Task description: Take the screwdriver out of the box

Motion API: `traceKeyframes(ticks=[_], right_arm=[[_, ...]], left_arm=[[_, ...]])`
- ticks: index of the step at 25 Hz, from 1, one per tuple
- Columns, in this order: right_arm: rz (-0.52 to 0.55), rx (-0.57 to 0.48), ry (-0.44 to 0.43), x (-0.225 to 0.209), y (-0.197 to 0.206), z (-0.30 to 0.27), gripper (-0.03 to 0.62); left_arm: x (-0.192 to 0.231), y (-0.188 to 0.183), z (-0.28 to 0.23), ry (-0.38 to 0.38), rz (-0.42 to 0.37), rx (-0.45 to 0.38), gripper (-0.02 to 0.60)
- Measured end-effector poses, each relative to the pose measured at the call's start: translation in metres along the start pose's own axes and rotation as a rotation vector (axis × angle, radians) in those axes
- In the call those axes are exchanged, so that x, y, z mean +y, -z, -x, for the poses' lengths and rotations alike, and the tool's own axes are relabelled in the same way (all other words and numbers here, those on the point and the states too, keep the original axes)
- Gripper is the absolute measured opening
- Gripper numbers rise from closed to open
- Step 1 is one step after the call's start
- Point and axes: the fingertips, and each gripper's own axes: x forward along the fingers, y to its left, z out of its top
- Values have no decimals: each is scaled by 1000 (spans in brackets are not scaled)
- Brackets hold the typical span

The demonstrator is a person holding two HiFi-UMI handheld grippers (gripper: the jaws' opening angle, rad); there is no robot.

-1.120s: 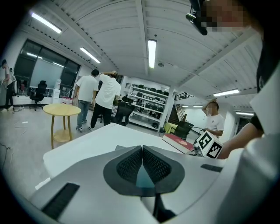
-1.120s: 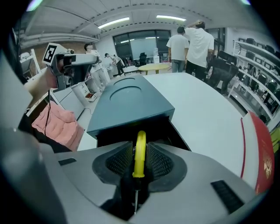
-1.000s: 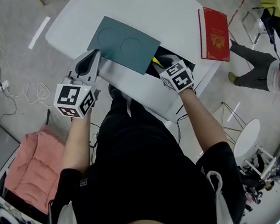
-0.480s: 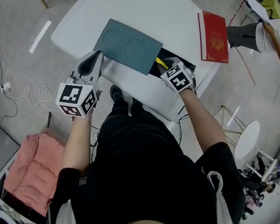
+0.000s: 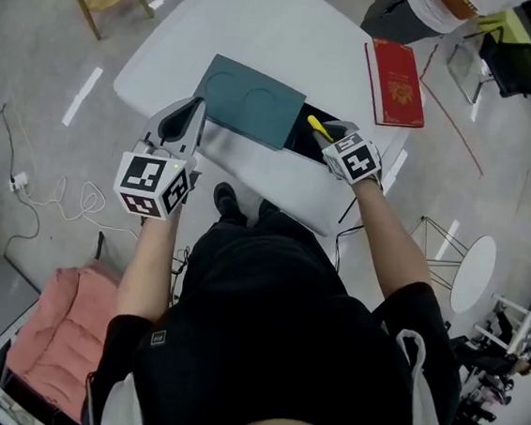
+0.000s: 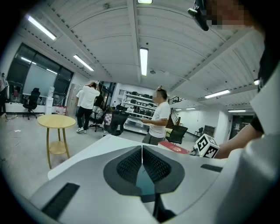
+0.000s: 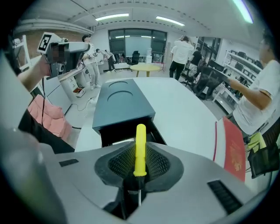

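Screwdriver with a yellow handle is clamped between the pads of the right gripper, just above the open end of the black box on the white table. The left gripper is pinched shut on the edge of the box's teal lid. A red book lies nearby.

Bright, even light comes from ceiling strip lamps, glaring white at twelve o'clock in the left gripper view. Both gripper views bulge fisheye-wise and darken at the rims. The screwdriver is crisp; shadows on the counter are faint.
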Motion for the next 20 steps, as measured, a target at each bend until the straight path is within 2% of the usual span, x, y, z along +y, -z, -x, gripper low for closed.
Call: traceKeyframes(ticks=[5, 12, 20], right_arm=[[-37, -124, -11, -2, -9, 31, 81], [-72, -322, -77, -4, -9, 96, 81], [-109, -583, -158, -15, -17, 175, 81]], left_arm=[[-22, -12, 11, -20, -19, -14, 18], [-72, -26, 23, -83, -29, -33, 18], [-129, -51, 24, -130, -91, -39, 18]])
